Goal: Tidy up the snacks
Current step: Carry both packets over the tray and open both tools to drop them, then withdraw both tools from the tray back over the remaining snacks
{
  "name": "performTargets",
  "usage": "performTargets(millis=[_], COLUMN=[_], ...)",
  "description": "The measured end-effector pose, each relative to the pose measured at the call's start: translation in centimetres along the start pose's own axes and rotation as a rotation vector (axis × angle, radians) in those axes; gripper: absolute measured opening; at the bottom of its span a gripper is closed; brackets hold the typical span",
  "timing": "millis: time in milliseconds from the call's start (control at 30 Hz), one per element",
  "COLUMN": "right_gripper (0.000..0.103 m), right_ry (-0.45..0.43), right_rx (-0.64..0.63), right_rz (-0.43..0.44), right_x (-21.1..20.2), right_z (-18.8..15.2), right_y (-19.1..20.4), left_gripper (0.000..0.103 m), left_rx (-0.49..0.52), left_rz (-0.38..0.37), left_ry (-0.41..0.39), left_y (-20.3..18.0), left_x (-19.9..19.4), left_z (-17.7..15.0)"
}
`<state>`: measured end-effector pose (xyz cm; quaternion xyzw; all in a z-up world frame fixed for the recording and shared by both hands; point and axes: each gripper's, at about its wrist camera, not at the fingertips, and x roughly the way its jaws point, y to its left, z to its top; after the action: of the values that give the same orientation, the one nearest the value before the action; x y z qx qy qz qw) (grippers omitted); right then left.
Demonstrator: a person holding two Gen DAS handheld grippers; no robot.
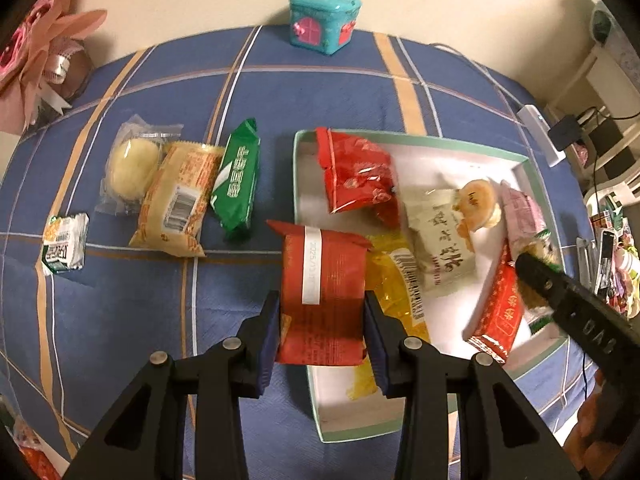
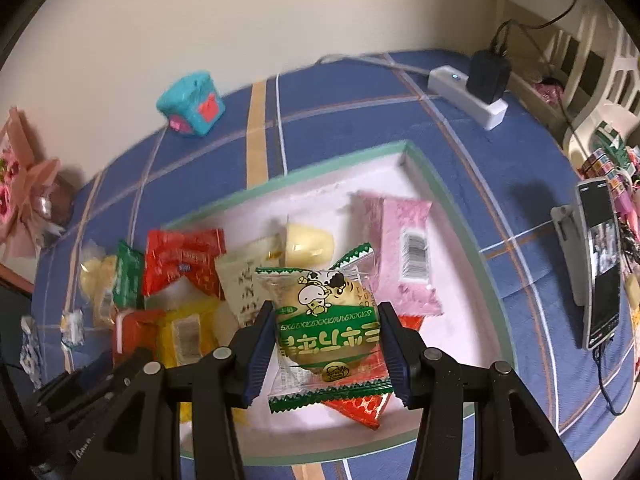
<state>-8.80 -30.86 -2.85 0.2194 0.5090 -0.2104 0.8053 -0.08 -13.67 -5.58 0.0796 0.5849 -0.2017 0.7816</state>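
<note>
In the left wrist view, the left gripper (image 1: 322, 332) pinches a dark red foil snack packet with a white date strip (image 1: 323, 284) between its blue-padded fingers (image 1: 269, 340), holding it above the near left rim of the shallow white cardboard tray with a mint-green edge (image 1: 400, 138). Inside the tray lie a bright red crinkled packet (image 1: 356, 172), a cream packet with black characters (image 1: 440, 240), a yellow transparent wrapper with a barcode (image 1: 394, 280) and a pink packet (image 1: 522, 212). On the blue plaid tablecloth (image 1: 304, 92) left of the tray sit a green packet (image 1: 236, 180), an orange-yellow packet (image 1: 176, 200), a clear-wrapped pale bun (image 1: 132, 164) and a small green-and-white packet (image 1: 66, 244). A teal house-shaped tin (image 1: 325, 20) stands at the far edge. In the right wrist view, the right gripper (image 2: 326, 344) clamps a green-and-clear packet printed with a cartoon cow (image 2: 326, 324), held over the tray's (image 2: 448, 196) near part, above a red packet (image 2: 360, 404). A white power strip (image 2: 464, 96) and an upright phone (image 2: 600, 264) stand to the right.
</note>
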Motion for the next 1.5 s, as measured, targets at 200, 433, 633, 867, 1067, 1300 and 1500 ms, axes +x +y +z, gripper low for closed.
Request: performTargets(millis=[200, 433, 633, 867, 1067, 1300, 1500], right_gripper=[0.053, 0.053, 0.053, 0.057, 0.062, 0.062, 0.062], right_ry=[0.085, 0.090, 0.093, 0.088, 0.061, 0.041, 0.041], right_rx=[-0.015, -0.004, 0.002, 0.011, 0.010, -0.005, -0.022], right_rz=[-0.016, -0.028, -0.034, -0.027, -0.022, -0.020, -0.024], right_x=[2.3, 2.1, 1.8, 1.8, 0.8, 0.1, 0.0], right_z=[-0.8, -1.2, -1.3, -0.9, -0.7, -0.7, -0.8], right_y=[0.5, -0.1, -0.3, -0.3, -0.2, 0.3, 0.8], left_gripper=[0.041, 0.041, 0.041, 0.055, 0.057, 0.061, 0.061], left_rx=[0.023, 0.042, 0.070, 0.031, 0.023, -0.041, -0.125], left_rz=[-0.007, -0.078, -0.054, -0.074, -0.093, -0.045, -0.049], left_ry=[0.009, 0.044, 0.071, 0.066, 0.032, -0.004, -0.023], left_y=[-0.8, -2.2, -3.1, -2.3, -2.1, 0.3, 2.9], left_x=[0.5, 1.0, 2.1, 1.5, -0.1, -1.2, -1.7], left_z=[-0.4, -0.8, -1.2, -1.0, -0.9, -0.5, -0.2])
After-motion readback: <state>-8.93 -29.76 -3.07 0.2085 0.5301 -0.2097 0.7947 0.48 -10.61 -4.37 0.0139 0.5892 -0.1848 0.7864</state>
